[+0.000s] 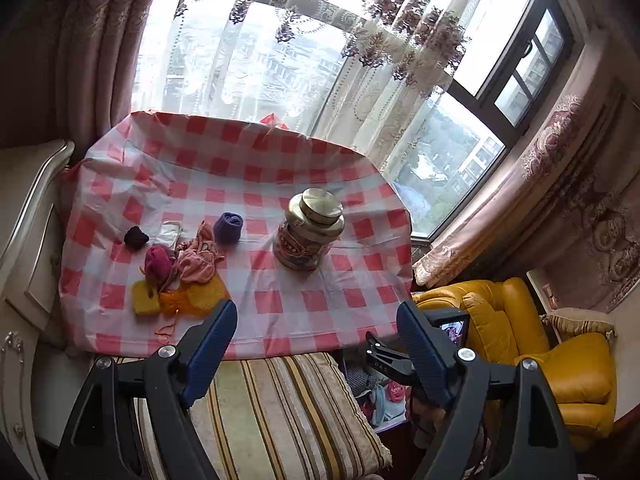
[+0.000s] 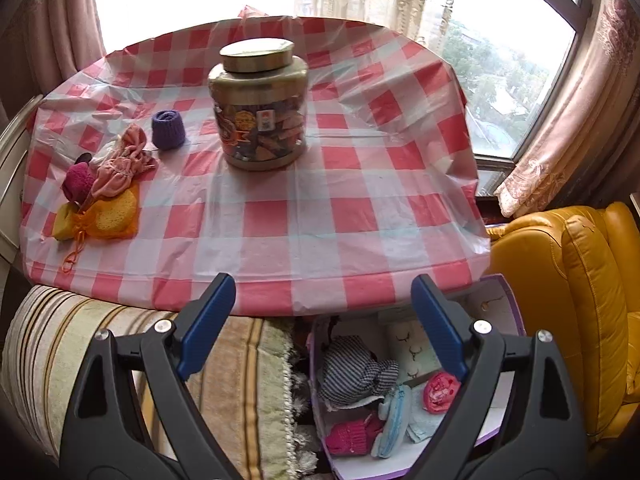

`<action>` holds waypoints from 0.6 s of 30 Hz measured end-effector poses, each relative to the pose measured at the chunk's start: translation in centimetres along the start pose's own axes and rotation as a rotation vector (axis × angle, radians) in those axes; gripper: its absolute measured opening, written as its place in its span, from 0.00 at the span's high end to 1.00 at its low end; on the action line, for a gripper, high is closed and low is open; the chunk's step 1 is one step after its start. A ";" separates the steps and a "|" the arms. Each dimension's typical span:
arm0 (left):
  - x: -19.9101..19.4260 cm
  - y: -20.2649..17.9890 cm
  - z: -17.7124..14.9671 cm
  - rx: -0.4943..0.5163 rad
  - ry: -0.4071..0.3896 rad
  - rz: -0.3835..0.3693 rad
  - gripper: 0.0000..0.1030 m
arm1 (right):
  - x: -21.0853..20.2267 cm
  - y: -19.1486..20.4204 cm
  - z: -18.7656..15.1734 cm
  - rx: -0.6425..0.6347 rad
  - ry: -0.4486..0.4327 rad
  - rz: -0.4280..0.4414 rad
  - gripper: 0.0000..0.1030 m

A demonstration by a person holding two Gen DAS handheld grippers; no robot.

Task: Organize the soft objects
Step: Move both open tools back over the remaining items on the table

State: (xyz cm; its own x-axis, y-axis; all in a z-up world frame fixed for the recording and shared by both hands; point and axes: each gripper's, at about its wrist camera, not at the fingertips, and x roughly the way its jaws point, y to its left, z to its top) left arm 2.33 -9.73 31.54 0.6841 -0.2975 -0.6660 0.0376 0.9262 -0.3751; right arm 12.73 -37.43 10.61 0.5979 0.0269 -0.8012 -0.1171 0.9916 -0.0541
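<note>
Several soft items: a loose cluster lies on the checked tablecloth (image 2: 360, 184), all to the left of the gold-lidded jar (image 2: 258, 104) as the right wrist view shows it.
Purple knit roll (image 2: 168, 130): nearest the jar, standing apart from the rest; looks light, springy, and should squash under the pads. Best taken across its middle, from above.
Pink cloth (image 2: 120, 172): crumpled, further left of the jar, touching the magenta knit ball (image 2: 78, 186) and lying partly over the orange mesh bag (image 2: 110, 214). Limp; likely to drape and drag its neighbours, so pinch a raised fold at the top.
Orange mesh bag: flat, with a yellow sponge-like pad inside and a thin drawstring trailing toward the table edge. The string could snag; I judge the bag's bunched neck the safer hold.
Dark ball (image 1: 136, 237): furthest from the jar, small, beside a whitish piece of cloth (image 1: 170, 232).
Jar: rigid, filled and probably heavy; not a soft thing, to be steered around.
Box (image 2: 496, 308): below the table edge in front of the jar, already holding a striped cloth (image 2: 352, 372) and other soft pieces; probably the destination.
Left gripper (image 1: 316, 320): jaws wide apart, empty, hovering short of the table edge.
Right gripper (image 2: 322, 292): jaws wide apart, empty, above the box.
</note>
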 end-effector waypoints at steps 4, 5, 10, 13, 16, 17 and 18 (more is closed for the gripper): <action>0.7 3.5 0.1 -0.067 0.000 0.035 0.20 | 0.5 2.4 0.6 -0.037 -0.009 0.039 0.12; 1.1 4.7 0.1 -0.082 -0.004 0.047 0.20 | 0.7 2.9 0.8 -0.041 -0.010 0.053 0.12; 4.1 11.4 -0.3 -0.176 -0.036 0.148 0.20 | 2.1 6.2 1.6 -0.074 -0.014 0.122 0.12; 6.5 15.7 -0.9 -0.216 -0.048 0.215 0.20 | 3.1 8.0 1.9 -0.093 -0.007 0.157 0.12; 9.2 19.1 -1.8 -0.237 -0.043 0.273 0.20 | 4.1 9.5 2.1 -0.101 0.002 0.192 0.12; 9.9 19.8 -2.2 -0.244 -0.037 0.285 0.20 | 4.6 9.9 2.1 -0.102 0.006 0.203 0.12; 11.0 20.6 -2.7 -0.248 -0.028 0.294 0.20 | 4.9 10.3 2.2 -0.101 0.011 0.210 0.12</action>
State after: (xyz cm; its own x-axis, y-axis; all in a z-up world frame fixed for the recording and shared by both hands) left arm 8.66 5.48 14.75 0.6596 -0.0179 -0.7514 -0.3381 0.8858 -0.3179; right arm 16.18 -26.85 7.40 0.5430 0.2292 -0.8078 -0.3172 0.9467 0.0553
